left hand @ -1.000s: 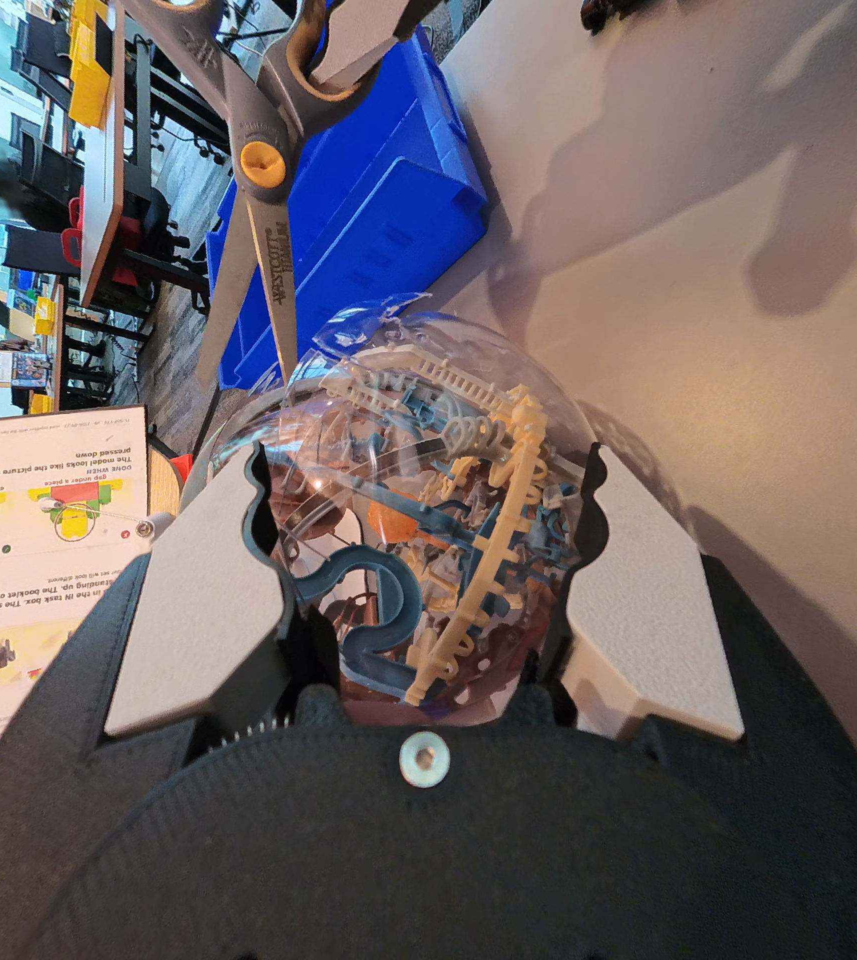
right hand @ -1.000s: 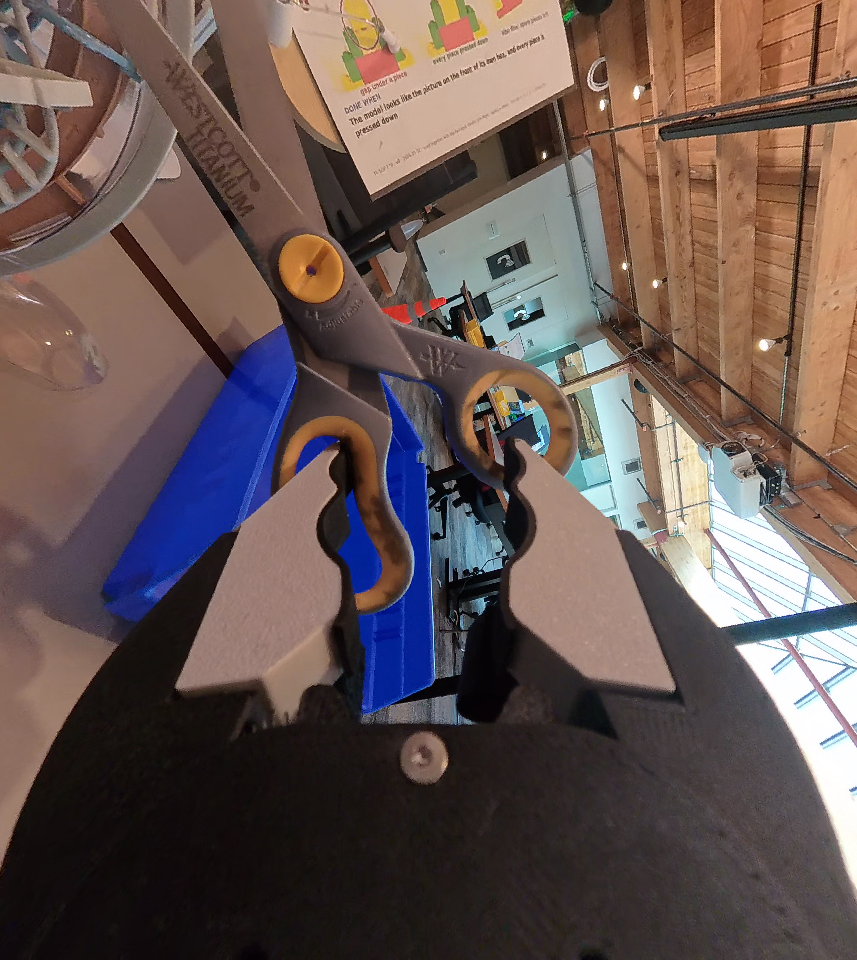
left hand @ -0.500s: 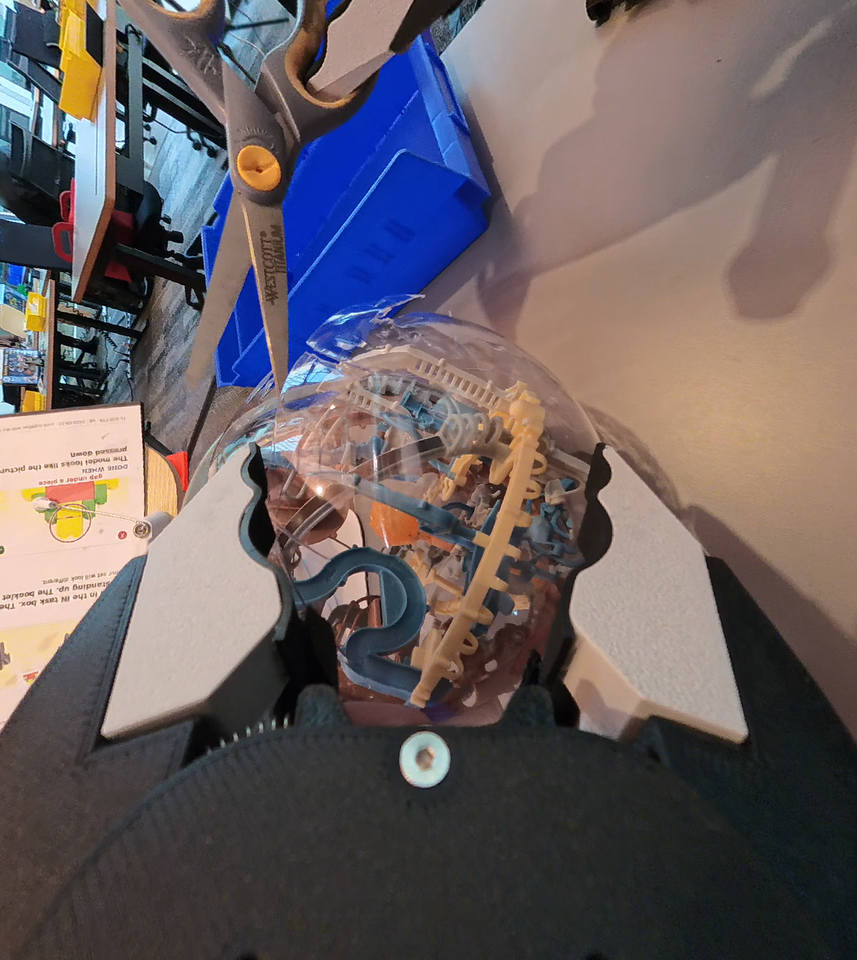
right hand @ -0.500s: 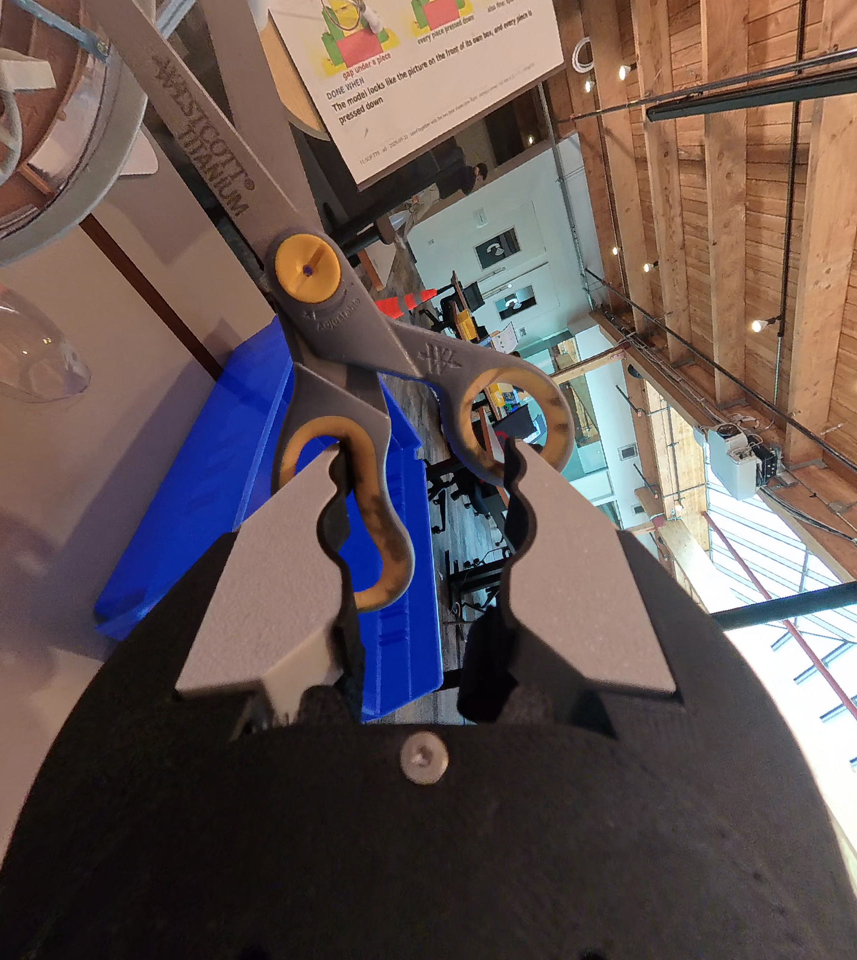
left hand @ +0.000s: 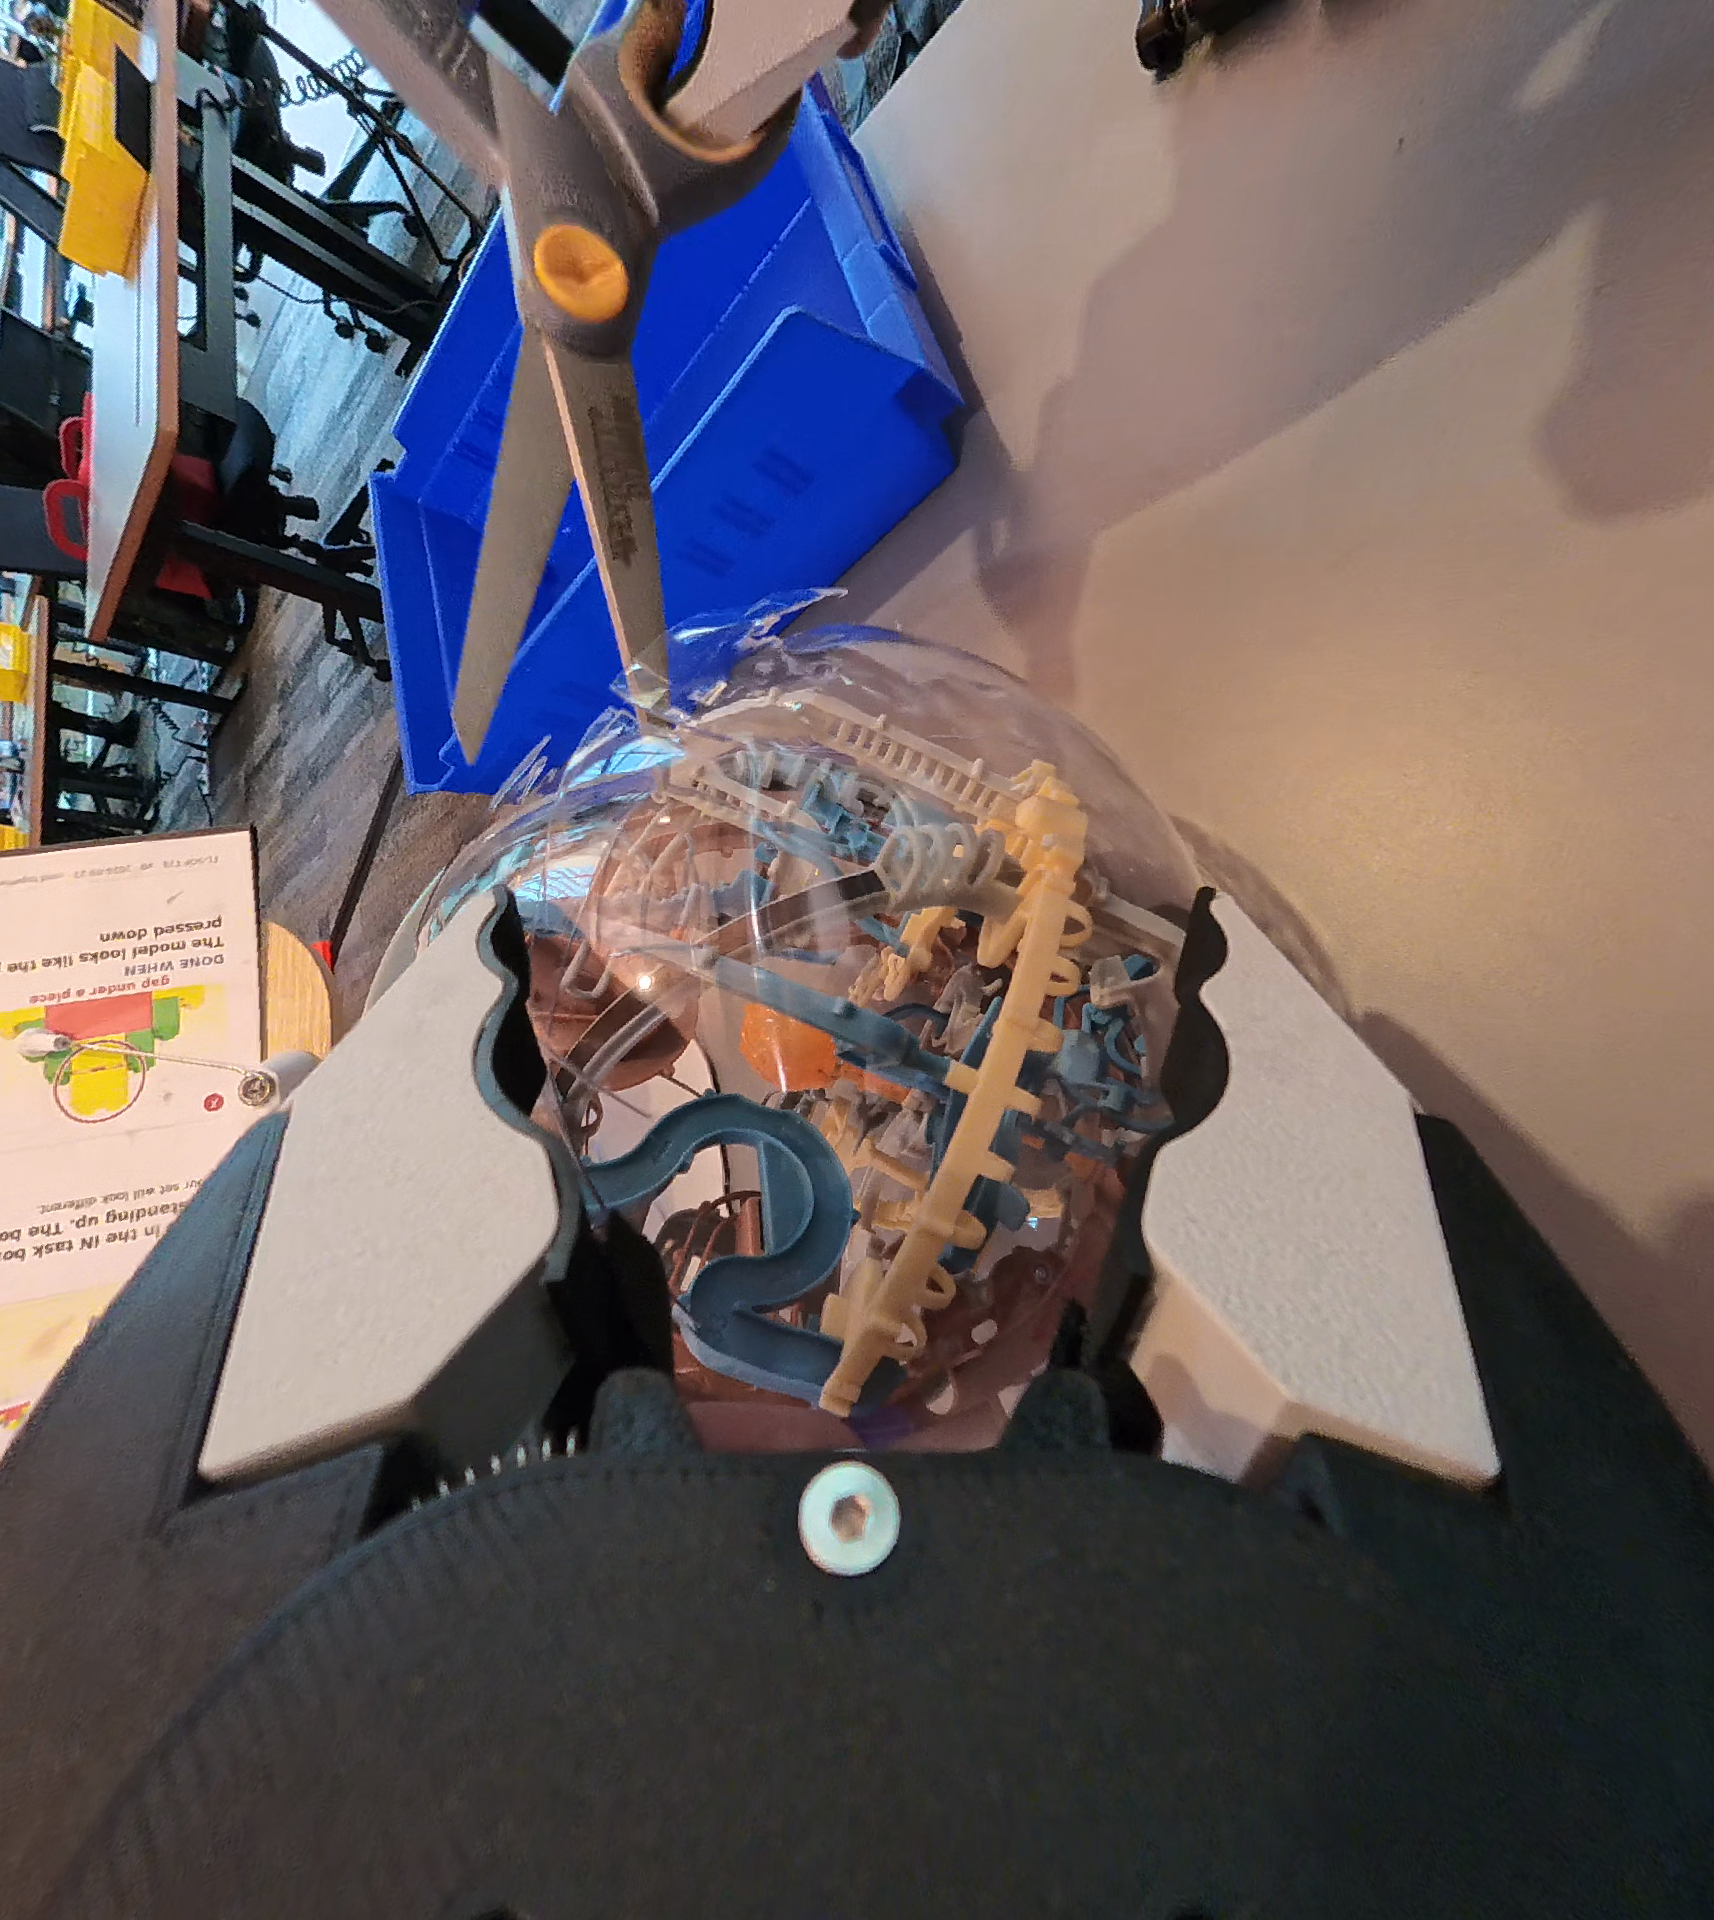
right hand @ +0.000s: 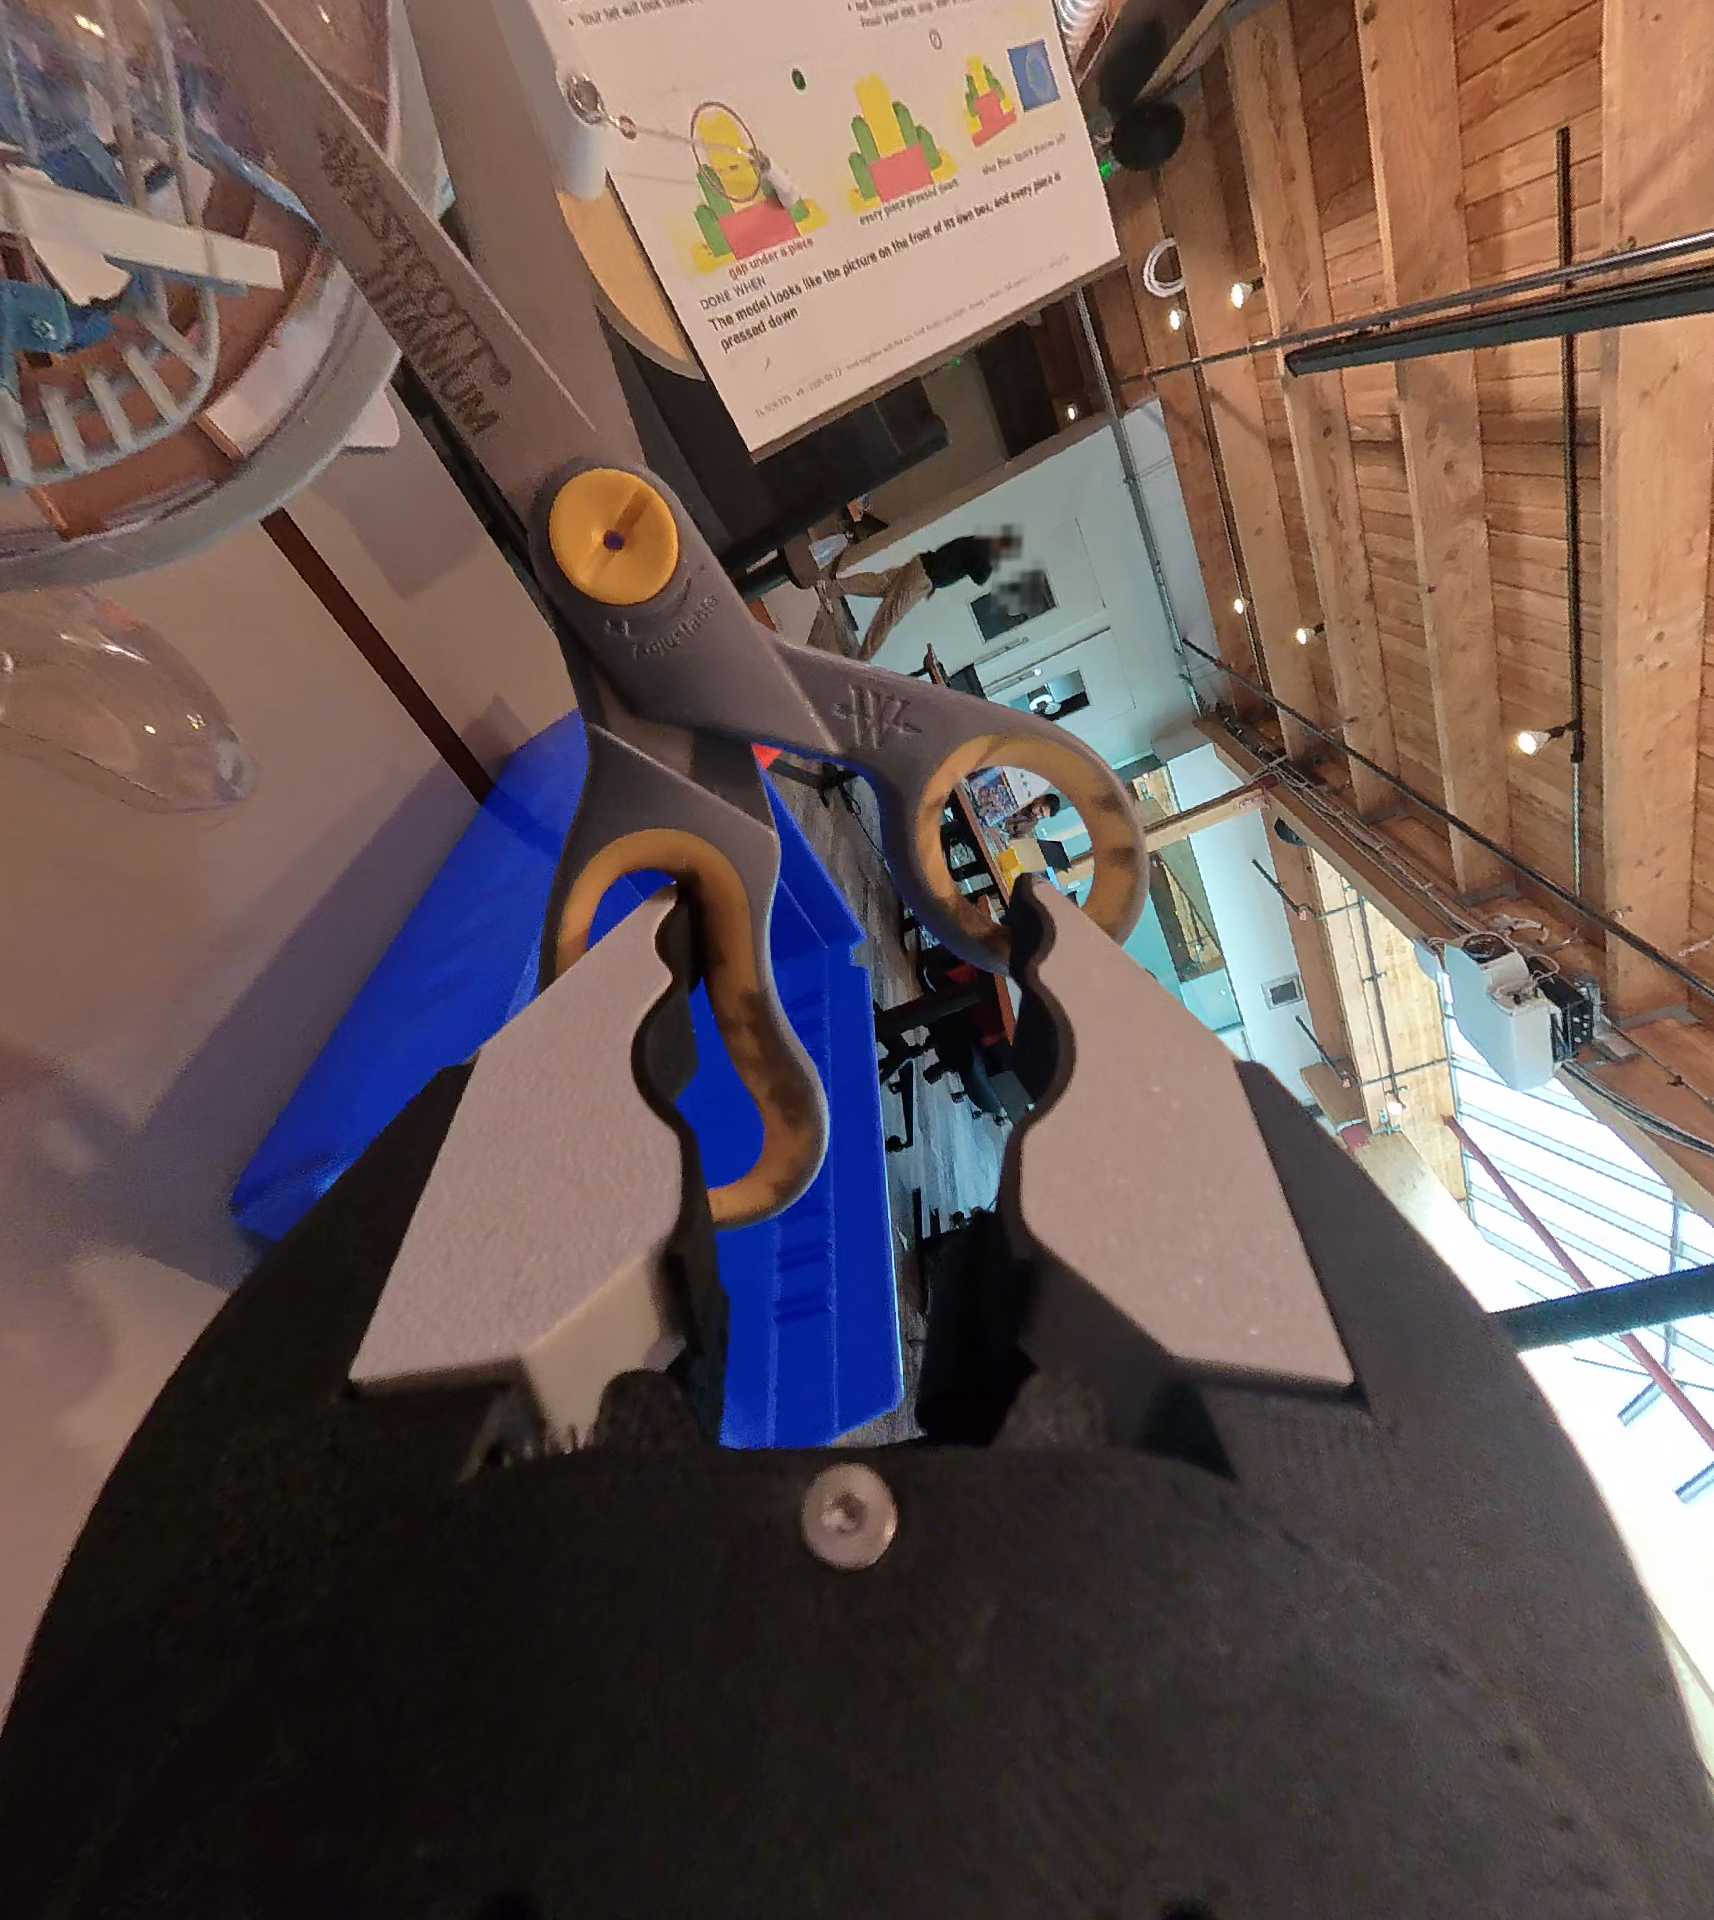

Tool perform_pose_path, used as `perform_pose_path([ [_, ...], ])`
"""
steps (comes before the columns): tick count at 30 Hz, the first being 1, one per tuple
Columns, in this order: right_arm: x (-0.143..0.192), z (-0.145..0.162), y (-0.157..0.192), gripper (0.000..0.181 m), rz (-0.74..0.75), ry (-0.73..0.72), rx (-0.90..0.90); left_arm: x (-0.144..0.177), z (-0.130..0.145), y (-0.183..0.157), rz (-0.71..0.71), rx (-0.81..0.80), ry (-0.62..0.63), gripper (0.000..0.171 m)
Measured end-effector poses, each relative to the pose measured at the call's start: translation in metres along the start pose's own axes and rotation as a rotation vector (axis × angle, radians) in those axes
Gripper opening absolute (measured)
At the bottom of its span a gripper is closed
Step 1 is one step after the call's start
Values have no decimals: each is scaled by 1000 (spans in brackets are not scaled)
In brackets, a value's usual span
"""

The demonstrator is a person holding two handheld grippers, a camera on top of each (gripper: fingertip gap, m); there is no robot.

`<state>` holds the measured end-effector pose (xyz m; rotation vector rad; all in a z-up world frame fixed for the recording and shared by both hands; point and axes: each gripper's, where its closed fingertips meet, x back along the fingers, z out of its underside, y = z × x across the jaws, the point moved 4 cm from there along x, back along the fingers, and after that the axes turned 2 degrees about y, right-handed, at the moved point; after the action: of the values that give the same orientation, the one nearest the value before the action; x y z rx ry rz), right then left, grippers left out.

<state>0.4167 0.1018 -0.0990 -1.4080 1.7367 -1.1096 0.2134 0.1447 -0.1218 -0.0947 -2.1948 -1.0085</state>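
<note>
The scissors [left hand: 583, 343] have been swinging closer since a second ago, and one blade tip is now touching the torn clear wrap [left hand: 718, 665] just ahead of the left claw [left hand: 853, 1049], which is clamping the clear maze ball [left hand: 863, 1039]. The right claw [right hand: 848, 935] is gripping the scissor handles, spread inside the loops. A grey worktop [left hand: 1455, 727] is lying below, a blue bin [left hand: 749, 436] beyond the ball, a wood-beamed workshop behind

The scissors [right hand: 645, 665] are showing grey handles with a yellow pivot – the clear ball [left hand: 832, 1039] is showing blue, cream and orange tracks – the bin [left hand: 728, 416] is glowing bright blue.
</note>
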Motion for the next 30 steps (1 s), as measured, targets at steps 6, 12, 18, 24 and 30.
perform_pose_path([
  [6, -6, -23, 8, 57, -19, -87, -10, 6, -2, 5, 47, 63, -67, 112],
  [12, -14, -32, 15, 57, -50, -116, -71, 11, 4, 19, 65, 187, -151, 107],
  [18, -22, -41, 21, 56, -85, -120, -99, 15, 35, 43, -82, 338, -130, 138],
  [24, -31, -63, 28, 57, -125, -149, -86, 30, 92, 45, 37, 689, -86, 144],
  [30, -38, -84, 33, 56, -153, -156, -47, 27, 100, 48, 13, 712, -131, 145],
])
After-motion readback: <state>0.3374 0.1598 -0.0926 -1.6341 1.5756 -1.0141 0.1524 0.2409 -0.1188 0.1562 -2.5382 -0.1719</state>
